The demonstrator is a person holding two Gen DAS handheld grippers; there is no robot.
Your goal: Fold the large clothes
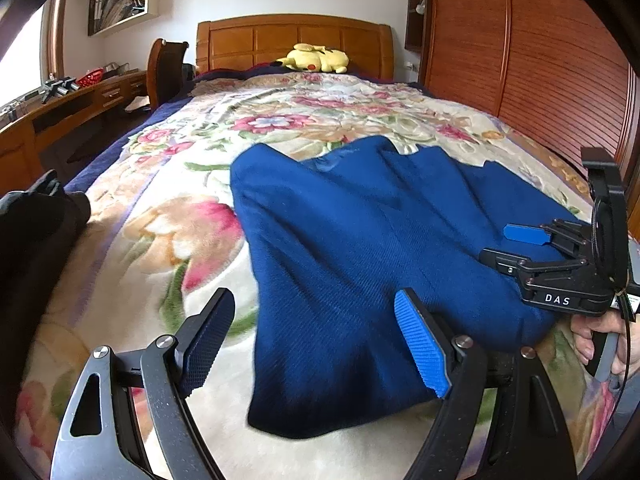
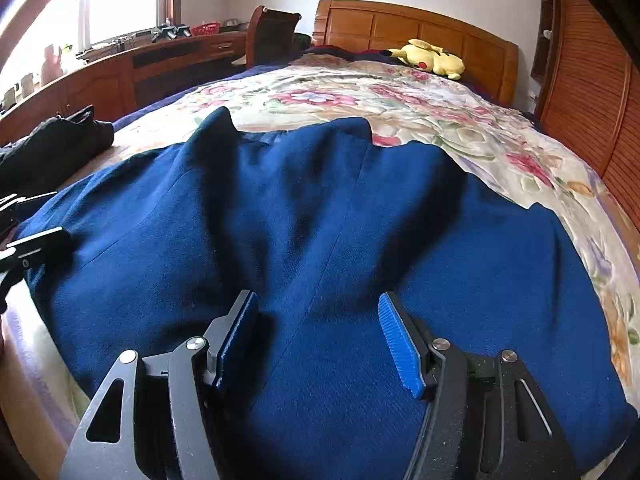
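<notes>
Garment (image 2: 312,248): blue knit, spread at the near end of the bed (image 1: 168,208) on a floral blanket (image 1: 280,120), partly doubled over, with creases running from 6 toward 12 o'clock.
Left gripper (image 1: 316,340): jaws apart, empty, hovering at the garment's 7 o'clock edge; one pad over blanket, the other over cloth.
Right gripper (image 2: 318,340): jaws apart, nothing pinched, low over the garment's near middle, straddling a ridge.
Step in hand: likely taking hold of the near hem for the next fold.
Doing it well: pinch the hem itself, all layers, not blanket pile; place the two grips well apart and level; lift together and carry toward 12 o'clock, keeping the edge taut so creases flatten.
Risk: a grip mid-cloth bunches it.
Others: black clothes (image 1: 36,240) at 9 o'clock; yellow plush (image 1: 316,58) at 12, well apart.
</notes>
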